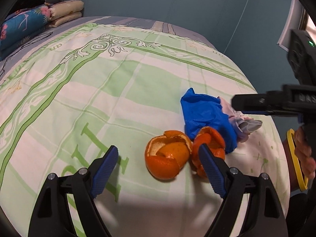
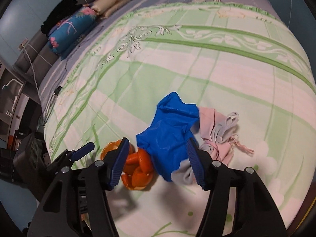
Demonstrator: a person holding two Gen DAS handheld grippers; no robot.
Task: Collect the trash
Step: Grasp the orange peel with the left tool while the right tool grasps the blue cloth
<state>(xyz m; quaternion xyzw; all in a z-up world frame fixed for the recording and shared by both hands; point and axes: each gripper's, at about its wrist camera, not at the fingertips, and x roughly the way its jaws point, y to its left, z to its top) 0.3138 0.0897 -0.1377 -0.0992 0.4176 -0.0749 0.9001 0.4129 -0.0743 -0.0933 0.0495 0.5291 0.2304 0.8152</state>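
With both tools poised over the trash at lower centre of the bed [image 1: 98,83], approach step judged: left tool [image 1: 158,158] open astride orange peel [image 1: 167,158], right tool [image 2: 156,164] open, not gripping, around blue bag [image 2: 169,136]; next, close and lift.
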